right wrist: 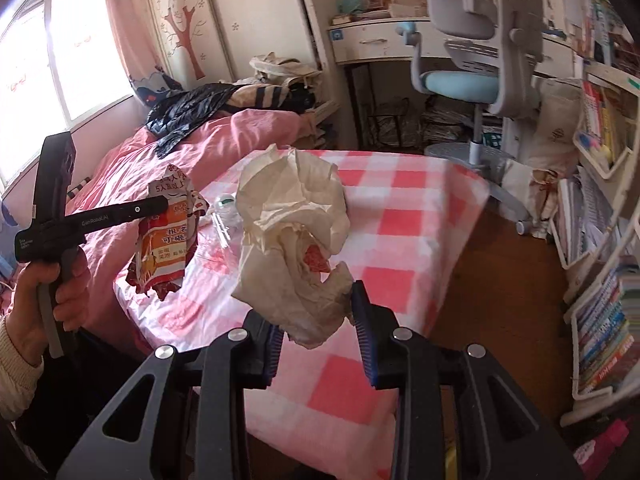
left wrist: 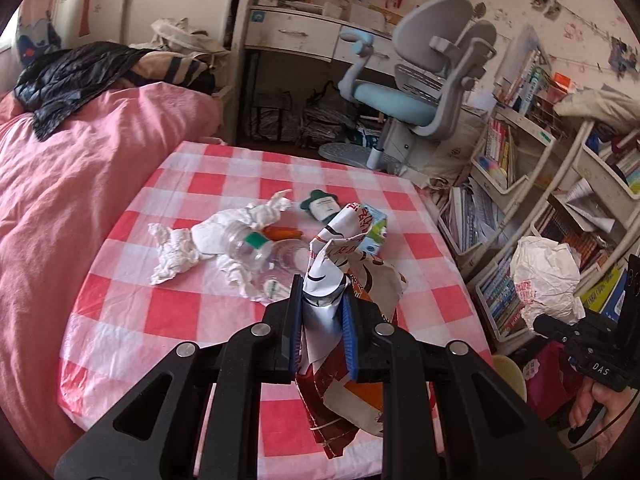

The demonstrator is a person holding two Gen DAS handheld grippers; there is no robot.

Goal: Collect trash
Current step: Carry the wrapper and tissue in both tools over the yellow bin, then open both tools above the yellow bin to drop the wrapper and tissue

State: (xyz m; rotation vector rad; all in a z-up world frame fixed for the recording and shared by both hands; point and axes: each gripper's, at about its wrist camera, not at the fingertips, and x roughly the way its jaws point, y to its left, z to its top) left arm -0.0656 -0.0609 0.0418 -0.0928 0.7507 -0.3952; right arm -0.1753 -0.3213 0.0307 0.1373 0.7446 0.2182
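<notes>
My left gripper [left wrist: 322, 304] is shut on a torn red, orange and white snack wrapper [left wrist: 340, 360], held above the checked tablecloth [left wrist: 160, 320]; the wrapper also shows in the right wrist view [right wrist: 166, 240]. My right gripper [right wrist: 318, 328] is closed on a crumpled white paper bag [right wrist: 292, 240], held beyond the table's right edge; the bag shows in the left wrist view [left wrist: 548, 280]. On the table lie crumpled tissues [left wrist: 180, 248], a clear plastic bottle [left wrist: 256, 248], an orange scrap [left wrist: 282, 233], a green-and-white packet [left wrist: 322, 208] and a small carton [left wrist: 374, 230].
A pink bed [left wrist: 60, 200] with a black jacket [left wrist: 68, 80] borders the table on the left. A grey and blue desk chair [left wrist: 420, 80] and a desk [left wrist: 296, 36] stand behind. Bookshelves [left wrist: 540, 200] full of books line the right side. Wooden floor [right wrist: 500, 272] lies right of the table.
</notes>
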